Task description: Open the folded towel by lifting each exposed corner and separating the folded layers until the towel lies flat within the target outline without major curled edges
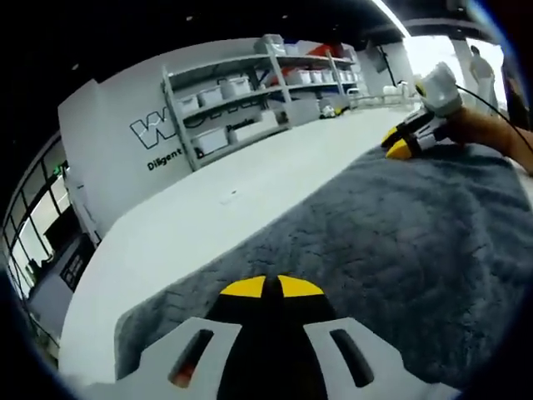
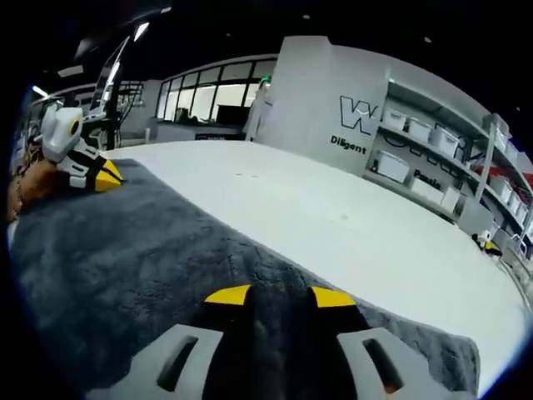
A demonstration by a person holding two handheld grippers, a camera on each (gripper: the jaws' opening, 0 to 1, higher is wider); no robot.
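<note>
On the white counter [image 1: 200, 217] the grey towel [image 1: 400, 242] lies spread. The left gripper [image 1: 271, 287] pinches its edge, jaws nearly closed. The right gripper [image 2: 279, 296] rests there with jaws narrowly parted.

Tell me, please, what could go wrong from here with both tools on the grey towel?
1. The left tool, tips almost together, and the right tool, tips apart, sit at opposite towel edges; uneven pulling could drag the whole towel across the white table rather than spreading it.
2. The plush pile may hide a layer, so a tool could pinch two layers together.
</note>
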